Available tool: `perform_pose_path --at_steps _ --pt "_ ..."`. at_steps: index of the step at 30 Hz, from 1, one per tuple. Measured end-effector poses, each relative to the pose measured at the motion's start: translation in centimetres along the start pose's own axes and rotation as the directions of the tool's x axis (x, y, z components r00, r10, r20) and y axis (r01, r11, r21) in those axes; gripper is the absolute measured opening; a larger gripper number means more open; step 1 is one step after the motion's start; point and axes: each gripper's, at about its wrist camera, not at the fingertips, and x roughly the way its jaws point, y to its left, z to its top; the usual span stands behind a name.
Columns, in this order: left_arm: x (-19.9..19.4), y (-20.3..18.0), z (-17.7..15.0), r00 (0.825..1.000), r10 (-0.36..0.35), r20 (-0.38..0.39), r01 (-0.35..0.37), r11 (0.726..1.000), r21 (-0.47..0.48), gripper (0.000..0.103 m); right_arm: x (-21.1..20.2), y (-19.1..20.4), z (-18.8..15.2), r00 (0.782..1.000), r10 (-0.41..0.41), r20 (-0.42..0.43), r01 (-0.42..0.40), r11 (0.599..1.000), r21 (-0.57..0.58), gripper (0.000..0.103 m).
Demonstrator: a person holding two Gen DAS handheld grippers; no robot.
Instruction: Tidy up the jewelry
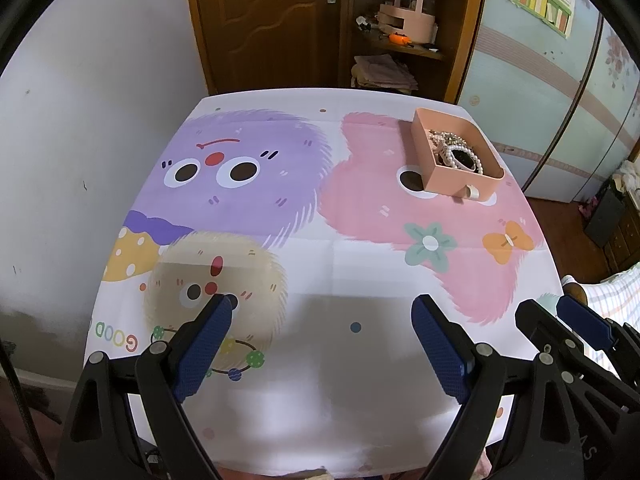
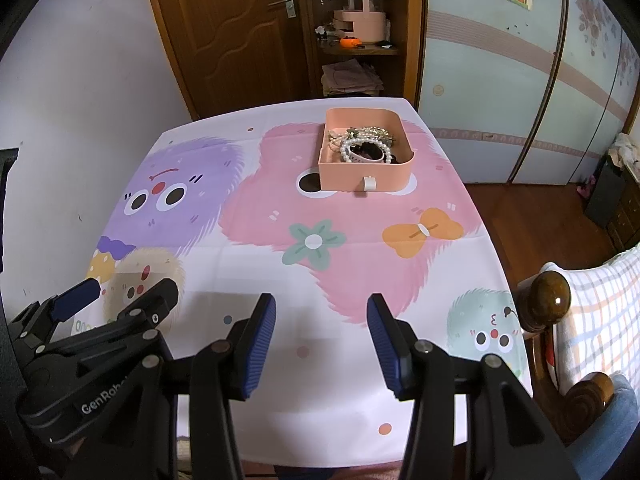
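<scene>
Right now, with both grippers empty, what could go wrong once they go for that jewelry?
1. The pearl bracelets lie tangled with chains in the pink drawer; lifting one may drag others out.
2. The drawer sits near the table's far right corner; a push could slide it off.
3. The tablecloth may bunch under a gripper.

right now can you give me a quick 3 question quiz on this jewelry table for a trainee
1. True or false: the pink tray sits at the near table edge, right under the right gripper.
2. Multiple choice: what lies in the tray? A) pearl bracelets and other jewelry B) spoons C) nothing
3. Fill in: neither the right gripper nor the left gripper holds anything; both pairs of jaws are ____.

Key: 1 false, it sits toward the far side of the tablecloth; 2 A; 3 open, the left wider.
</scene>
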Motion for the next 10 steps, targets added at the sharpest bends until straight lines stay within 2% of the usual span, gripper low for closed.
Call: perform_pose_path --at_steps 10 --pt "0.1 0.31 -0.53 1.0 -0.002 -0.017 0.002 1.0 -0.011 0.09 -0.15 0.14 -0.19 1.0 -0.003 -0.005 0.003 1.0 -0.003 0.048"
